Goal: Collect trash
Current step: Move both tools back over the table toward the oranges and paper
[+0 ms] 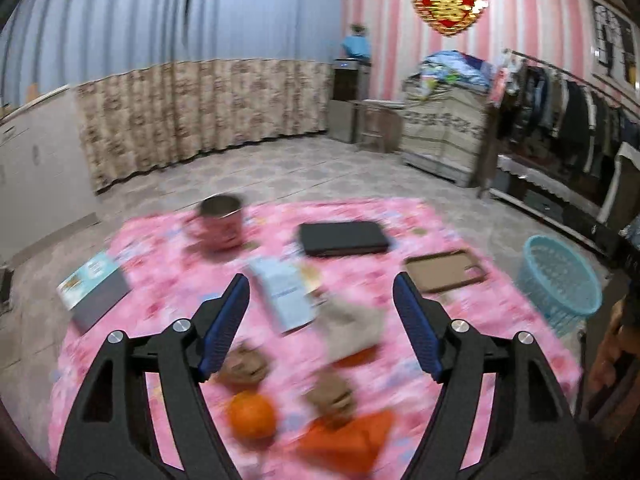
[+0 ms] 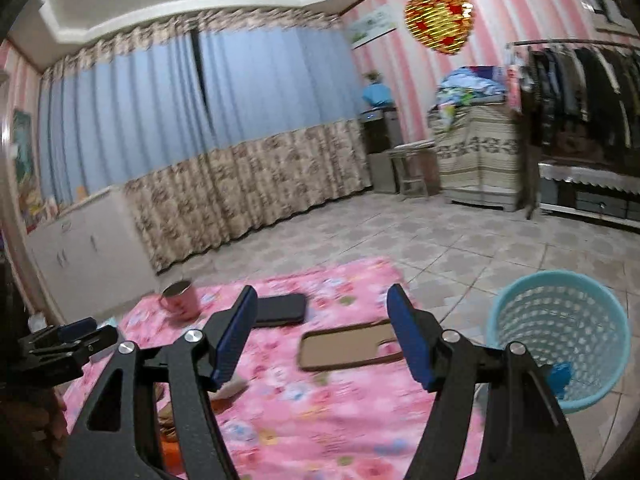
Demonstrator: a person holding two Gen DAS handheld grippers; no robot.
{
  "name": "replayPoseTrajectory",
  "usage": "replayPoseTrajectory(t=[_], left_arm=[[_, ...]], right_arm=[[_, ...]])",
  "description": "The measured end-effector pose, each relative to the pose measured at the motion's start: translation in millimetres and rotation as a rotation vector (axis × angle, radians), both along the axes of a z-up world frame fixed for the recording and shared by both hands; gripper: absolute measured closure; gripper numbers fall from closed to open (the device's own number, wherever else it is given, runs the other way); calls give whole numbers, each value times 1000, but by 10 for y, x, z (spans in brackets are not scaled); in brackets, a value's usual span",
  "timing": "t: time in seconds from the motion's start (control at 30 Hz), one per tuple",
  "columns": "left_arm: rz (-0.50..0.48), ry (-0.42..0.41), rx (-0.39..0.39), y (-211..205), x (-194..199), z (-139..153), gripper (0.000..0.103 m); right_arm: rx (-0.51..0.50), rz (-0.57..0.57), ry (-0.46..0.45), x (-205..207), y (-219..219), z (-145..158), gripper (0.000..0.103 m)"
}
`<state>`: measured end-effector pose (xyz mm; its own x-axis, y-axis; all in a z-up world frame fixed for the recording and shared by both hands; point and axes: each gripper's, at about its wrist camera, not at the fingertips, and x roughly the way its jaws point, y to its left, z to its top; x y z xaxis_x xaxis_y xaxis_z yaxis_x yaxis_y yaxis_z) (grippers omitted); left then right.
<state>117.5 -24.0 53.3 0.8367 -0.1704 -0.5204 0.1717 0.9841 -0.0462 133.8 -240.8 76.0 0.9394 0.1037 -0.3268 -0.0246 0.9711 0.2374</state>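
My left gripper point(image 1: 320, 328), jaws apart and empty, hangs nearest the blurred, seemingly crumpled brown paper point(image 1: 244, 366) on the pink cloth point(image 1: 480, 320), ahead-left; my right gripper point(image 2: 320, 336), also apart and empty, faces the basket point(image 2: 560, 328).

Pink striped walls point(image 2: 416, 80) at two o'clock, blue curtains point(image 2: 160, 100) at eleven. Tiled floor point(image 2: 460, 248) below. Clothes rack point(image 2: 580, 80) at three.
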Motion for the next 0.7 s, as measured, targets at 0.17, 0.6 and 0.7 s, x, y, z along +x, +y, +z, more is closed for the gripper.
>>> replayPoseTrajectory(t=[0.17, 0.6, 0.7], left_arm=[[131, 52, -59, 542, 105, -261, 29], [146, 186, -99, 778, 242, -631, 26], [151, 205, -63, 713, 203, -684, 26]], right_arm=[[-48, 145, 73, 219, 627, -295, 34], [-75, 264, 182, 370, 1060, -571, 34], [-64, 281, 207, 384, 1117, -634, 34]])
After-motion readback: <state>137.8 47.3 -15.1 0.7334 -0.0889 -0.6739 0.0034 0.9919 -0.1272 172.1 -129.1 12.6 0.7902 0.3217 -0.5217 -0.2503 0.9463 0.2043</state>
